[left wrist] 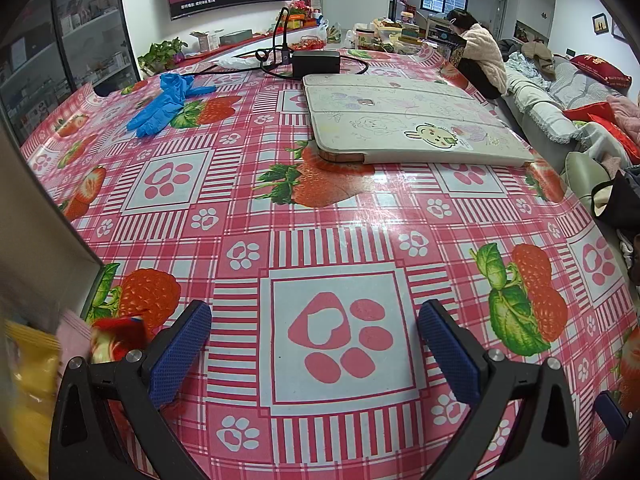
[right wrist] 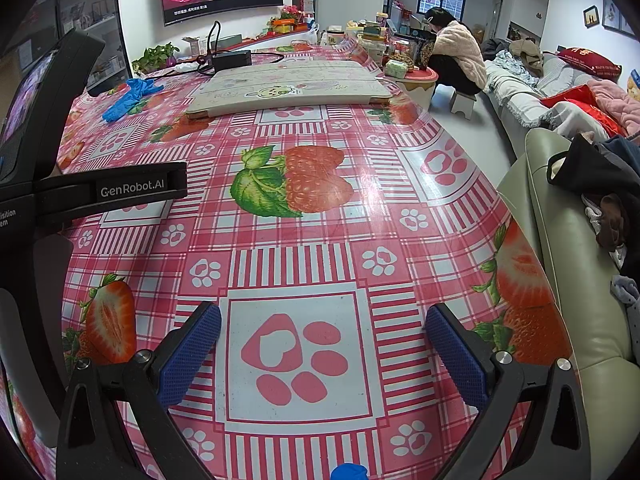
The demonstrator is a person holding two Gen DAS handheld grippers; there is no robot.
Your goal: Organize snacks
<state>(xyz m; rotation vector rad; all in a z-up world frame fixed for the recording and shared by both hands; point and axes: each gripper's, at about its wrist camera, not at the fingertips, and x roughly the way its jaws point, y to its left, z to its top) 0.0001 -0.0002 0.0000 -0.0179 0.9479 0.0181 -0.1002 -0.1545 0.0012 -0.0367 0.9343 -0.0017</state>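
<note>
1. Both grippers are empty: my left gripper (left wrist: pixel 314 350) and my right gripper (right wrist: pixel 322 354) each have their blue pads spread wide over bare tablecloth (left wrist: pixel 320 216), hovering low, I'd guess ready for a first pick.
2. Nearest the left gripper, at its left side, lie the snacks: a yellow packet (left wrist: pixel 28 364) and a red-wrapped piece (left wrist: pixel 116 338), blurred at the picture's edge. They sit beside a grey box wall (left wrist: pixel 48 248); whether they are inside it I cannot tell.
3. Beyond the left gripper, well apart, a white folding case (left wrist: pixel 408 120) lies flat with a rabbit sticker up, probably set aside to keep the near cloth free.
4. Left of that case lie blue gloves (left wrist: pixel 168 100), discarded flat.
5. Behind the case sit a black adapter (left wrist: pixel 316 62) and cable.
6. Farthest off, a person (left wrist: pixel 480 56) crouches by a low table of jars.
</note>
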